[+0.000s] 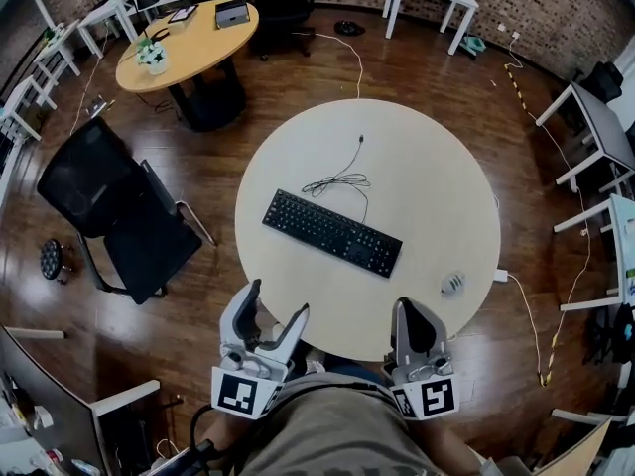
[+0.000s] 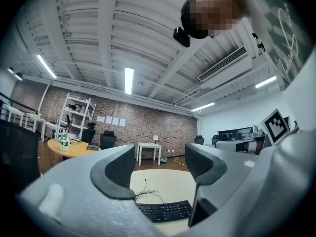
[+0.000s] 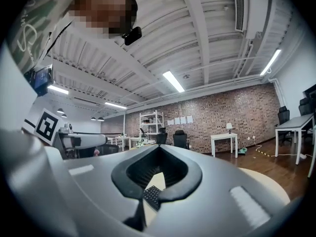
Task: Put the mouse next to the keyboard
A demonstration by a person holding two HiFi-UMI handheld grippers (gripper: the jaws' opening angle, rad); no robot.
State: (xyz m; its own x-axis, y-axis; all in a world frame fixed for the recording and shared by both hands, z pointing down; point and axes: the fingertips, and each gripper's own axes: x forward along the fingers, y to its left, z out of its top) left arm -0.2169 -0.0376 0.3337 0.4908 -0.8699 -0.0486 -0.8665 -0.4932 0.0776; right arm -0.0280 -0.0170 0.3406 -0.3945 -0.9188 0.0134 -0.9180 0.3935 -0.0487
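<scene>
A black keyboard [image 1: 332,232] lies slantwise in the middle of the round cream table [image 1: 288,142], its thin cable [image 1: 342,178] curled behind it. The small grey mouse [image 1: 453,284] sits near the table's right front edge, well apart from the keyboard's right end. My left gripper [image 1: 276,310] hovers at the front edge with its jaws apart and nothing between them. In the left gripper view the keyboard [image 2: 165,211] shows between the left gripper's [image 2: 160,169] pads. My right gripper [image 1: 409,310] is held left of the mouse, shut and empty. The right gripper [image 3: 158,151] points over the keyboard [image 3: 152,195].
A black office chair [image 1: 119,216] stands on the wooden floor left of the table. An orange round table [image 1: 189,43] with small items is at the back left. White desks line the back and right. A white plug and cord [image 1: 501,276] hang at the table's right edge.
</scene>
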